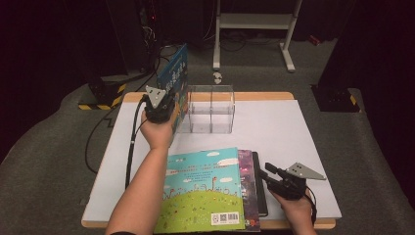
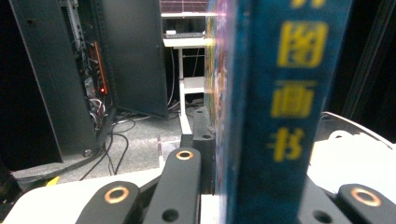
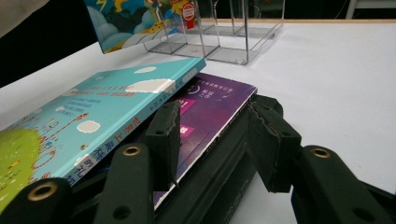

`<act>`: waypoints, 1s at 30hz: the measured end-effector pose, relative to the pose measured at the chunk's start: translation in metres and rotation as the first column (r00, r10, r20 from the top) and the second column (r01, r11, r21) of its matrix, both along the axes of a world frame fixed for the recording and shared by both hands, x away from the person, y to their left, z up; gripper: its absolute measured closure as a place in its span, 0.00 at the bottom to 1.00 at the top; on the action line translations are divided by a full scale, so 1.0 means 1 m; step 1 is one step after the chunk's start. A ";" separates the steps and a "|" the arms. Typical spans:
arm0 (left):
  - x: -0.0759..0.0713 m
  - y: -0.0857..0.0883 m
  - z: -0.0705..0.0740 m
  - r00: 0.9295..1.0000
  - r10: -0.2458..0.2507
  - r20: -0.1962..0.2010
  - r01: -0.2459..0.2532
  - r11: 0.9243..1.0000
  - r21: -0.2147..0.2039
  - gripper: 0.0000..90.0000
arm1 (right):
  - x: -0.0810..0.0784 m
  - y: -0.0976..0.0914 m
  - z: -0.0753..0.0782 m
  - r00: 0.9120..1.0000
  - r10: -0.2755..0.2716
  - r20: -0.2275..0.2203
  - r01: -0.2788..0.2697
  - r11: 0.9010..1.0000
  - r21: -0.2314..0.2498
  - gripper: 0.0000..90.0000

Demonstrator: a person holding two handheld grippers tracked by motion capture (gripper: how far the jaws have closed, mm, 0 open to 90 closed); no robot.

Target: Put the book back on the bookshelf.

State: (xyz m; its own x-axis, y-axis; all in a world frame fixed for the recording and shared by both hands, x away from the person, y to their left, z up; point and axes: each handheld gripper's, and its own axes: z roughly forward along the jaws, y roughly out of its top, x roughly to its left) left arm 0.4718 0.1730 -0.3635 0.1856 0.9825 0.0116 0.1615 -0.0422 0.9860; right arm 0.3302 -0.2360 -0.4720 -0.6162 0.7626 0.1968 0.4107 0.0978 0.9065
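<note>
My left gripper [image 1: 170, 99] is shut on a blue picture book [image 1: 174, 72], which stands upright at the left end of a clear acrylic organizer [image 1: 210, 108]. In the left gripper view the book's spine [image 2: 280, 116], with yellow characters, runs up between the jaws of the left gripper [image 2: 252, 144]. Near the table's front edge lies a stack: a light blue and green book [image 1: 205, 188] on a purple book [image 1: 248, 176], with a black book [image 1: 261, 196] beneath. My right gripper [image 1: 266, 172] is open at the stack's right side. One fingertip [image 3: 163, 135] is over the purple book [image 3: 210, 112]; the other is beside the black edge.
The white table top [image 1: 293, 142] has a wooden rim at the back and front. The organizer [image 3: 233, 37] has upright dividers. A cable trails from the left gripper off the table's left side. A white frame stands on the floor beyond [image 1: 254, 22].
</note>
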 end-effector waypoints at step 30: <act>-0.029 0.013 -0.019 1.000 -0.025 -0.006 0.025 1.000 0.017 0.88 | -0.002 0.005 -0.001 1.000 0.014 -0.006 -0.015 1.000 -0.013 0.61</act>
